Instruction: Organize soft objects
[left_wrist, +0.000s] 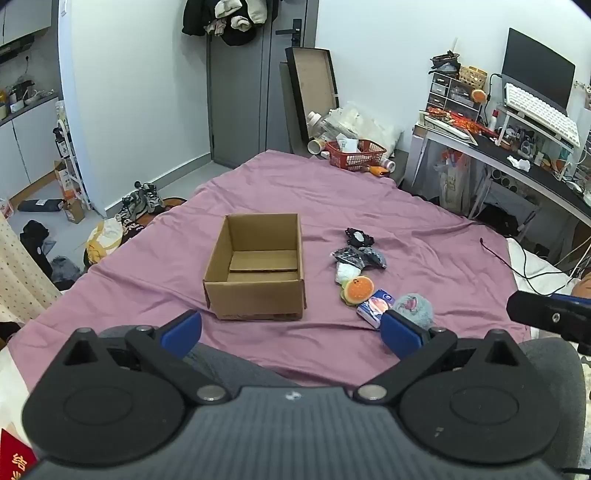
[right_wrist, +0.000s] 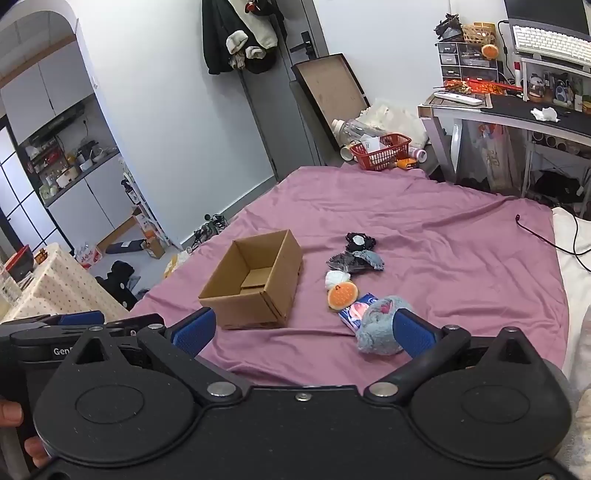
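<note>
An empty open cardboard box (left_wrist: 258, 273) (right_wrist: 258, 284) stands on the purple bed sheet (left_wrist: 369, 206). To its right lies a row of soft items: a black and white toy (left_wrist: 359, 238), a dark crumpled pouch (left_wrist: 360, 257), a white bundle (left_wrist: 346, 272), an orange round plush (left_wrist: 357, 290) (right_wrist: 342, 294), a tissue pack (left_wrist: 375, 307) and a grey fluffy plush (left_wrist: 415, 309) (right_wrist: 380, 325). My left gripper (left_wrist: 291, 332) is open and empty, near the bed's front edge. My right gripper (right_wrist: 303, 332) is open and empty, its right finger beside the grey plush.
A red basket (left_wrist: 356, 153) and bottles sit at the bed's far corner. A cluttered desk (left_wrist: 517, 147) stands on the right. Shoes and clothes lie on the floor at left. A black cable (left_wrist: 502, 254) trails across the sheet's right side.
</note>
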